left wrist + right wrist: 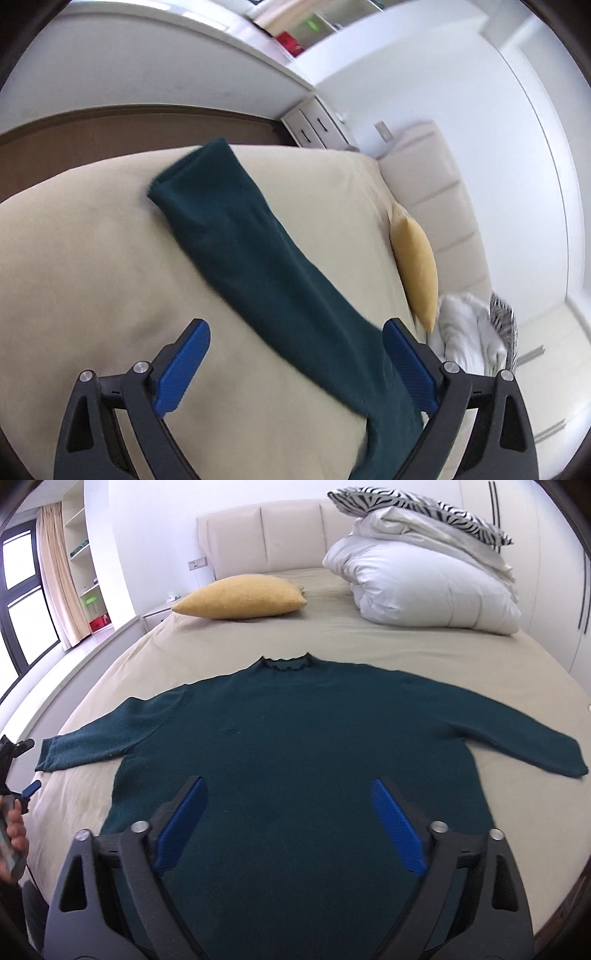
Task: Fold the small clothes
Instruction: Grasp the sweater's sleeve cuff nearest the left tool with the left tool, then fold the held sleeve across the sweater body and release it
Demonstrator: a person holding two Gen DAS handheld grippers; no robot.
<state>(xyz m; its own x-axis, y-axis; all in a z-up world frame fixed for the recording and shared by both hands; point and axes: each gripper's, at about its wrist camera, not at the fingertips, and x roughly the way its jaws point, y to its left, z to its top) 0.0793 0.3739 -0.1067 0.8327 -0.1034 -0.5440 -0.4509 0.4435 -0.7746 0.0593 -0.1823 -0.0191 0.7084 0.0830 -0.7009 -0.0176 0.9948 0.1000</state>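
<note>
A dark green sweater [295,746] lies flat on the beige bed [424,653], front up, collar away from me, both sleeves spread out. My right gripper [288,794] is open and empty, hovering over the sweater's lower body. My left gripper [295,336] is open and empty above the sweater's left sleeve [243,240], which runs between its fingers toward the cuff. The left gripper also shows in the right wrist view [22,775] at the bed's left edge, near that cuff.
A yellow pillow [240,596] lies near the headboard [266,539]. A folded white duvet [424,587] with a zebra-print pillow [413,502] on top sits at the back right. A window and shelves stand to the left. A bedside drawer unit [317,129] is beyond the bed.
</note>
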